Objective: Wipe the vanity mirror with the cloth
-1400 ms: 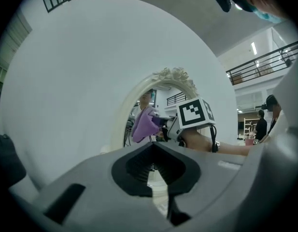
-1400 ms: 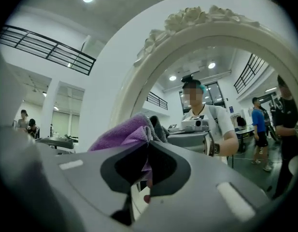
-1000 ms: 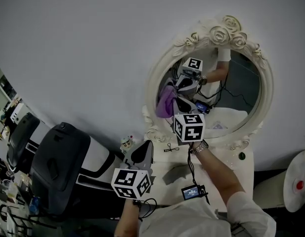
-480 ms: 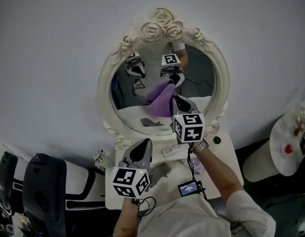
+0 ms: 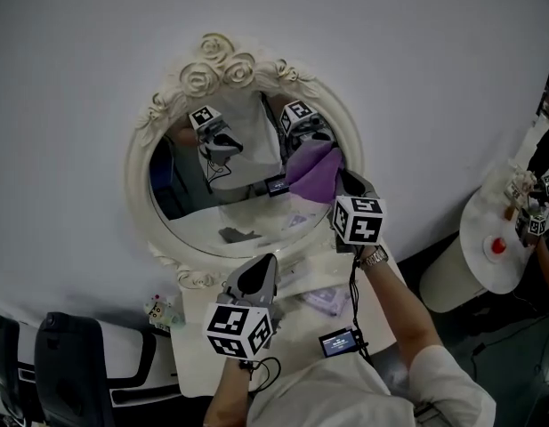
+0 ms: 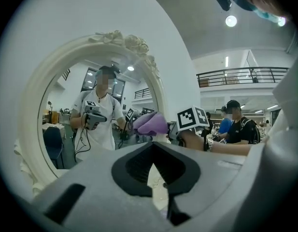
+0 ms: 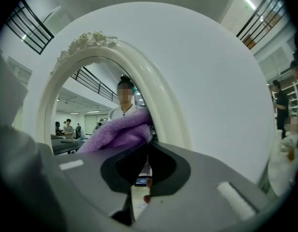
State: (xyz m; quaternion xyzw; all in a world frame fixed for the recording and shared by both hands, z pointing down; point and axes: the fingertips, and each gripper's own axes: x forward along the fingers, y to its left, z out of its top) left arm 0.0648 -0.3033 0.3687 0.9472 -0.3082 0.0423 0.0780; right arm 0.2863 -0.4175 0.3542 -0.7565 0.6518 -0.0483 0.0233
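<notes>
The oval vanity mirror (image 5: 221,207) in its white rose-carved frame (image 5: 142,140) stands against the wall. My right gripper (image 5: 343,183) is shut on the purple cloth (image 5: 311,169) and holds it against the right side of the glass, next to the frame. In the right gripper view the cloth (image 7: 117,132) bunches above the jaws (image 7: 148,146), beside the frame (image 7: 161,98). My left gripper (image 5: 261,265) hovers low in front of the mirror, shut and empty. The left gripper view shows its closed jaws (image 6: 153,146), the frame (image 6: 37,91) and the cloth (image 6: 151,123).
A small white vanity table (image 5: 198,367) carries a purple folded item (image 5: 327,301) and a small screen device (image 5: 341,342) on a cable. A toy figurine (image 5: 158,310) sits at its left. A round white side table (image 5: 483,269) stands right, a black chair (image 5: 69,372) lower left.
My right gripper has carried the cloth from the lower middle of the glass up to its right edge. The head view has swung right, so the mirror sits further left. The left gripper held still.
</notes>
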